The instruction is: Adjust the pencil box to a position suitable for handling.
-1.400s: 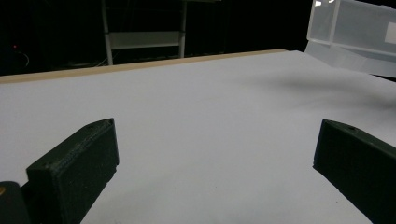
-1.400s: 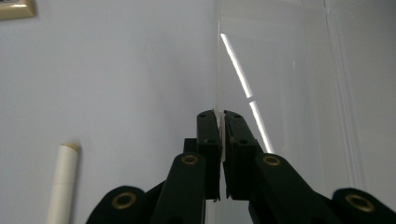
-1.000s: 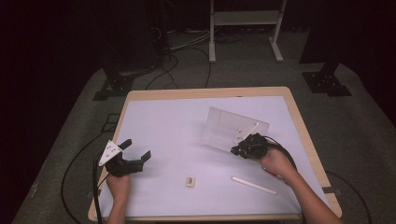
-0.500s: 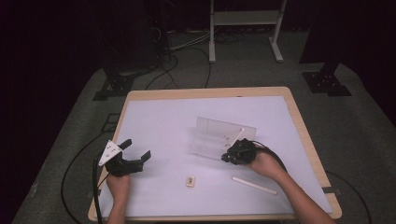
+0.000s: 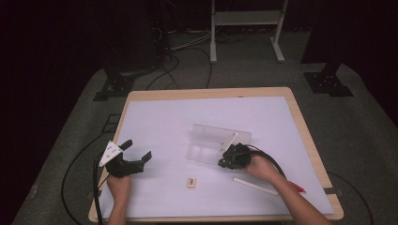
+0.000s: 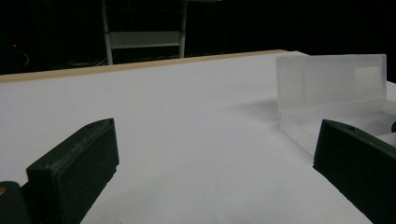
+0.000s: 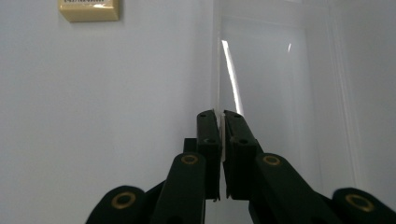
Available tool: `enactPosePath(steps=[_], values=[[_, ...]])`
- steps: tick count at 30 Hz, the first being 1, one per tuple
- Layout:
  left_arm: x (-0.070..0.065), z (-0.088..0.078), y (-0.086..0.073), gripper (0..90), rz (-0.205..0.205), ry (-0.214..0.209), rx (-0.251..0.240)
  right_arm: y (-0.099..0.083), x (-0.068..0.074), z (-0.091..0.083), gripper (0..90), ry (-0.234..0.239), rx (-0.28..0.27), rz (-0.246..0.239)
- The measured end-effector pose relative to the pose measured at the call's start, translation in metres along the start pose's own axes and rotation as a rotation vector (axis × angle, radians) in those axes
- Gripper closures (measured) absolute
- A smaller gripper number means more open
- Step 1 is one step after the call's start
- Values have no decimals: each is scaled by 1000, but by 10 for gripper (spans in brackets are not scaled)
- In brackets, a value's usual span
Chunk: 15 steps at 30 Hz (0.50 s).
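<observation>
Gripping the near wall of the clear plastic box [image 5: 213, 143], the right gripper [image 5: 225, 161] has its jaws clenched on that thin wall, as the right gripper view shows with the wall's edge pinched between the two black pads. The box lies open on the white table cover [image 5: 187, 117], its lid standing up beyond the gripper and its tray reaching away from the jaws. Compared with a second ago, the box has travelled with the right gripper toward the table's middle and nearer the person; earlier it lay farther to the right and farther back. A white stick [image 5: 228, 142] leans in the box just above the jaws. Close behind the right hand lies a longer white rod [image 5: 256, 186], and past that a red pen [image 5: 295, 187]. To the gripper's left, near but apart, sits a small tan eraser [image 5: 191, 182], which the right gripper view shows at its upper left [image 7: 88, 9]. Well to the left, the left gripper [image 5: 136, 152] rests with its jaws spread wide and nothing between them, unmoved since the earlier frames; its own view shows the box [image 6: 331, 84] off to the right.
</observation>
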<state>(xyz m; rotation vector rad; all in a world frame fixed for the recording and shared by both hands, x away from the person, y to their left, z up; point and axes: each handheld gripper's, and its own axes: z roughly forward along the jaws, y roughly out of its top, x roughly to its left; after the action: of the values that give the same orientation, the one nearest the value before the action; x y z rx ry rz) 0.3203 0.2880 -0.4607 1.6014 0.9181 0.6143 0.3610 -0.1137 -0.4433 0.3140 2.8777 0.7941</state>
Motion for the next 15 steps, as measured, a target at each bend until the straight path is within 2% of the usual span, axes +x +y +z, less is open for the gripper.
enactPosePath(steps=[9, 15], values=[[0, 0, 0, 0, 4, 1, 4, -1, 0, 5, 844, 21, -9, 25], [0, 0, 0, 0, 3, 1, 4, 0, 1, 3, 769, 35, -23, 38]])
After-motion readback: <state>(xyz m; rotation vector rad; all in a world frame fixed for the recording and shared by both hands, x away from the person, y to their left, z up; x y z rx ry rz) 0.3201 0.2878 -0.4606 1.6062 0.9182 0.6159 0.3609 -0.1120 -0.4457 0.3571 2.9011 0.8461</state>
